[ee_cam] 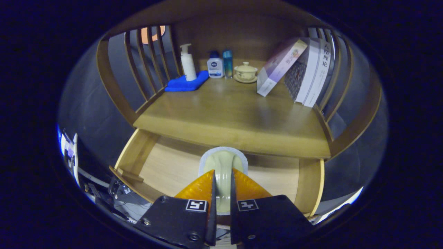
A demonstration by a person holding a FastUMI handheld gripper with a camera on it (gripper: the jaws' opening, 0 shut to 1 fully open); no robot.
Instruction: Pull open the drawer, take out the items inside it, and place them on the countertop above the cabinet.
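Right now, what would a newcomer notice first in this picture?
First, the gripper shut on a pale brush-like item with a white fuzzy rim, held over the open drawer. Beyond it, on the wooden countertop, lie a blue cloth, bottles, a lidded teacup and leaning books.

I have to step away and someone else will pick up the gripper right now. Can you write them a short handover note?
Gripper: fingers shut on a pale brush with a white bristle rim, held above the open drawer.
Done: drawer pulled open, brush lifted out.
Left: set the brush on a bare part of the countertop, in front of the blue cloth, bottles, lidded cup and books. The drawer floor in view looks bare.
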